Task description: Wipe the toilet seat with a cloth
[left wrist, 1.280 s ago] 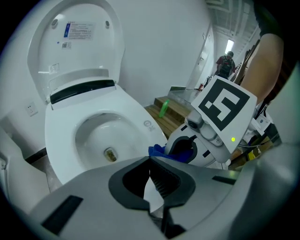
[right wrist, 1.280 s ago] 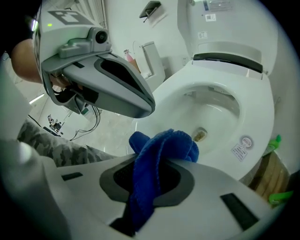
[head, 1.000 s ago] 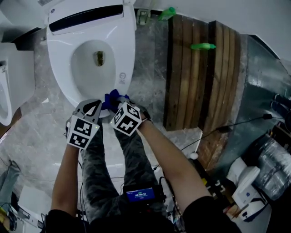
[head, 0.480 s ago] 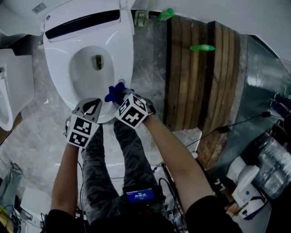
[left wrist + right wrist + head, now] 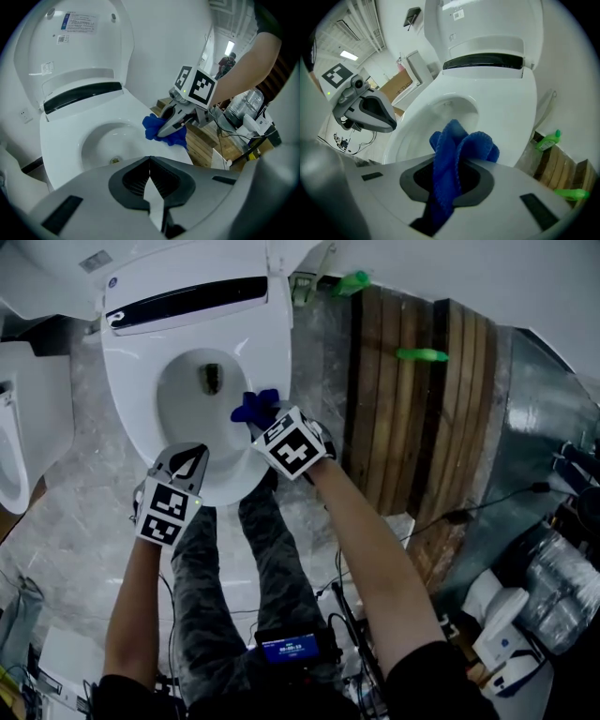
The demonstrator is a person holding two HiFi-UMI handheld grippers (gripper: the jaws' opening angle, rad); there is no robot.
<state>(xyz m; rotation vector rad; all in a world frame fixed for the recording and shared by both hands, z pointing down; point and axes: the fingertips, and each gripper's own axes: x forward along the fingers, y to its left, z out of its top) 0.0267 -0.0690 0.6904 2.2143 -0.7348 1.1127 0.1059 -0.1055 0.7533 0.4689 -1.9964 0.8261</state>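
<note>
Blue cloth [image 5: 255,407] clamped in right gripper [image 5: 445,185] on toilet seat [image 5: 274,362], left gripper [image 5: 151,185] closed, empty, green bottle [image 5: 352,282] nearby

Bright, even indoor light fills the head view, and the white toilet seat [image 5: 131,395] shines with a mild glare and only soft shadows. Both gripper views bulge like a fisheye, with bent lines and black corners. A ceiling light [image 5: 348,55] glows at the upper left of the right gripper view, where the cloth [image 5: 450,159] close to the lens looks slightly soft.
</note>
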